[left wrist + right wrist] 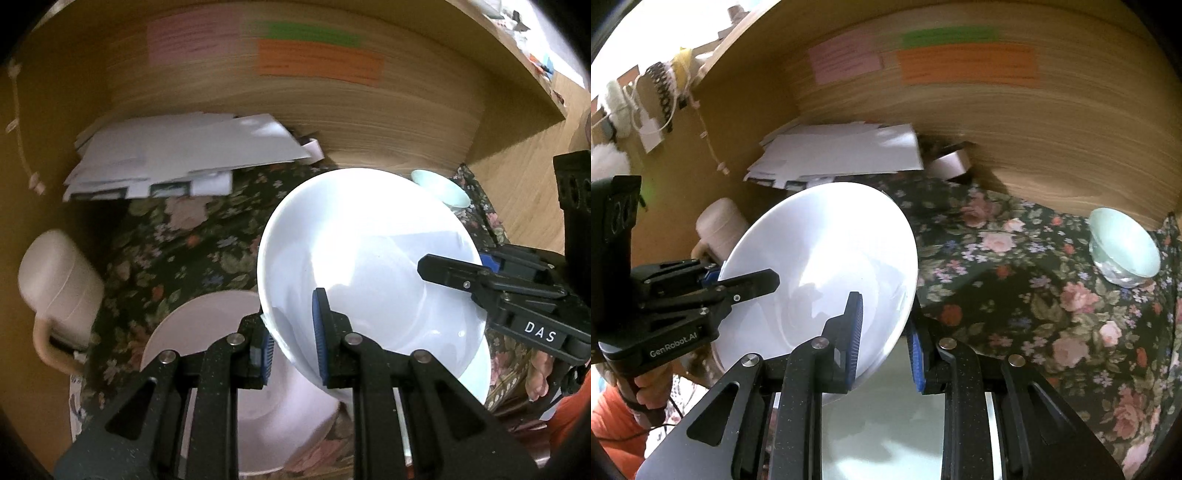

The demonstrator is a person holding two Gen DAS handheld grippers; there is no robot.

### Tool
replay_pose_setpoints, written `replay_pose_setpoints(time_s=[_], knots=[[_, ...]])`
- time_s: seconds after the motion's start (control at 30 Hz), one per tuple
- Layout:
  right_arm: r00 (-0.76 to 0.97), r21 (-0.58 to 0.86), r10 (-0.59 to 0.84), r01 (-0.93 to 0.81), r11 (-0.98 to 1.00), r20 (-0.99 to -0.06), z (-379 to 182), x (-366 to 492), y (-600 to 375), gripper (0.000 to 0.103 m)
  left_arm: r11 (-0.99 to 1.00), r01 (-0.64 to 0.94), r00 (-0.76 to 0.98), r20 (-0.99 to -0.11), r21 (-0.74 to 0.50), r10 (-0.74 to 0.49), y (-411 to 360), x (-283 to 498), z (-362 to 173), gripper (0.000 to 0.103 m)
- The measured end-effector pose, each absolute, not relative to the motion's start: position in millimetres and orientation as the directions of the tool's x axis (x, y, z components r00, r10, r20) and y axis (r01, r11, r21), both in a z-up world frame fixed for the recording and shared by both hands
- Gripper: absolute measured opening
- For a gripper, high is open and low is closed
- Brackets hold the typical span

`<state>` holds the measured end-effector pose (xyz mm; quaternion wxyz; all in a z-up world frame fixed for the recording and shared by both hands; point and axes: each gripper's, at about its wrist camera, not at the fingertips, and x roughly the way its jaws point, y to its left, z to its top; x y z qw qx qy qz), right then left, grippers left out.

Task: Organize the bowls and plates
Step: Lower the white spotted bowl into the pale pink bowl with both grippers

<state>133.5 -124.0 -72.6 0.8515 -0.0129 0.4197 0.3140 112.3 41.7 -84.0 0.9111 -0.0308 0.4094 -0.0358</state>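
Observation:
A large white plate (pixel 369 266) is held tilted above the floral tablecloth by both grippers. My left gripper (pixel 293 341) is shut on its near rim. My right gripper (pixel 884 343) is shut on the opposite rim of the same plate (pixel 827 258); it shows in the left wrist view (pixel 480 280) at the right. A pink plate (pixel 207 332) lies on the cloth below the white plate. A small pale green bowl (pixel 1123 247) stands at the far right by the wooden wall, and shows in the left wrist view (pixel 441 188) too.
A cream mug (pixel 59 291) stands at the left. A pile of white papers (pixel 842 151) lies at the back, with a tape roll (pixel 951 162) beside it. A wooden back wall with coloured notes (pixel 967 62) and a side wall enclose the cloth (pixel 1015 295).

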Motion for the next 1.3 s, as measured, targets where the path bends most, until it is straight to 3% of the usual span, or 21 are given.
replay_pose_setpoints(time_s=[0.63, 1.3], knots=[[0.32, 0.289, 0.57, -0.619, 0.73, -0.757, -107.0, 112.6, -61.1, 0.021, 0.991, -0.087, 0.624, -0.781, -0.106, -0.029, 105.2, 67.3, -112.2, 0.019], [0.258, 0.286, 0.54, -0.628, 0.724, -0.801, -129.7, 120.3, -36.1, 0.021, 0.983, -0.127, 0.579, -0.814, -0.133, -0.035, 129.1, 70.3, -137.9, 0.019]])
